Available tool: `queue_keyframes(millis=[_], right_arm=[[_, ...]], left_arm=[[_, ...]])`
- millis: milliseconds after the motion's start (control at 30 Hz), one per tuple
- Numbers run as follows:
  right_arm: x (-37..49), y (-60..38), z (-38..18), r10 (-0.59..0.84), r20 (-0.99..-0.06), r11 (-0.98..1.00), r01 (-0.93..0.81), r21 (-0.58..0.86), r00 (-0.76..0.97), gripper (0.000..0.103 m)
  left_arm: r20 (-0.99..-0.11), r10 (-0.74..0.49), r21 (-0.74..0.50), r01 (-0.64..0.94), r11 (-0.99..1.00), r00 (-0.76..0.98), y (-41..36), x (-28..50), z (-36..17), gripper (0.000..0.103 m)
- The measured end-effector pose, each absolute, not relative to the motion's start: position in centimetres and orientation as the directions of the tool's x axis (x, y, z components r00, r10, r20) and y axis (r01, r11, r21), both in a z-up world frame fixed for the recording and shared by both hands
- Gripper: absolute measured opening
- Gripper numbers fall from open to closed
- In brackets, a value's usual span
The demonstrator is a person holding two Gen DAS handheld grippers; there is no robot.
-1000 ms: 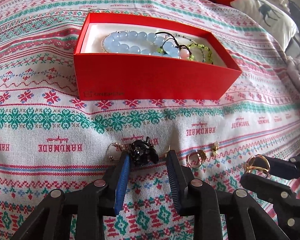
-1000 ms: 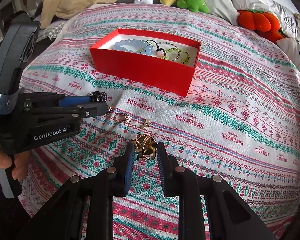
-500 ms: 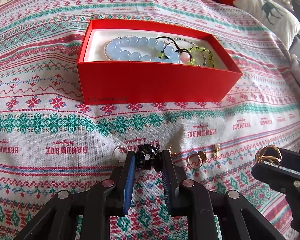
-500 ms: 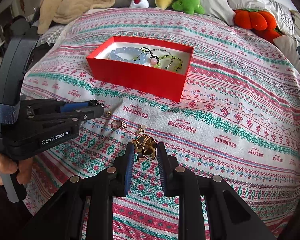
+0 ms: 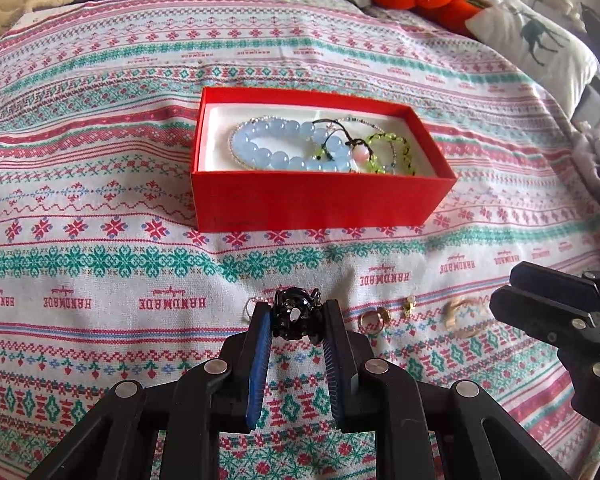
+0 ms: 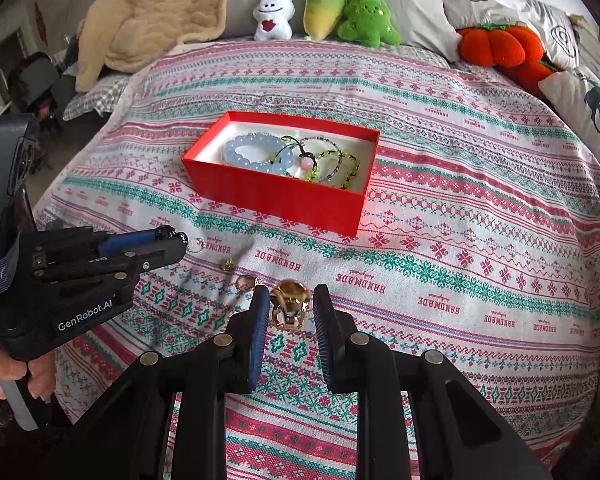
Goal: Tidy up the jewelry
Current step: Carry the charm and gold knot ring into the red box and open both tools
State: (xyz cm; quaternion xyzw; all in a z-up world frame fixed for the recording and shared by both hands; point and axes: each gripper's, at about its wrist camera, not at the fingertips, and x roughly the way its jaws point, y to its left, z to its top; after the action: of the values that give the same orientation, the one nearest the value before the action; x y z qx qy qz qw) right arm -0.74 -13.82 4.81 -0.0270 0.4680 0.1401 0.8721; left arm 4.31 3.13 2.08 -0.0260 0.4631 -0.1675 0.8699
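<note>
Black and glossy, a small hair claw sits pinched between the blue pads of the left gripper, lifted off the patterned bedspread. The right gripper clamps a gold ornament the same way. Beyond both, the red box holds a pale blue bead bracelet and green beads, while small gold pieces lie loose on the cloth.

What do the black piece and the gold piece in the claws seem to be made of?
Black piece: probably glossy plastic or resin; it shows bright reflections, perhaps with small clear stones. Gold piece: likely polished gold-coloured metal; it has mirror-like shine on thin loops. Plated or solid cannot be told.
</note>
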Motion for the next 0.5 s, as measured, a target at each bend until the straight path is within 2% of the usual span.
queue_keyframes(millis=[300, 500], right_arm=[[0.5, -14.1, 7.5, 0.254, -0.790, 0.959, -0.252, 0.131, 0.558, 0.021], [2.0, -14.4, 5.3, 0.266, -0.837, 0.960, -0.212, 0.184, 0.478, 0.023]], left_arm=[[-0.767, -0.326, -0.231, 0.236, 0.944, 0.552, 4.5, 5.0, 4.6, 0.019], [-0.788, -0.316, -0.222, 0.235, 0.946, 0.529, 4.3, 5.0, 3.7, 0.019]])
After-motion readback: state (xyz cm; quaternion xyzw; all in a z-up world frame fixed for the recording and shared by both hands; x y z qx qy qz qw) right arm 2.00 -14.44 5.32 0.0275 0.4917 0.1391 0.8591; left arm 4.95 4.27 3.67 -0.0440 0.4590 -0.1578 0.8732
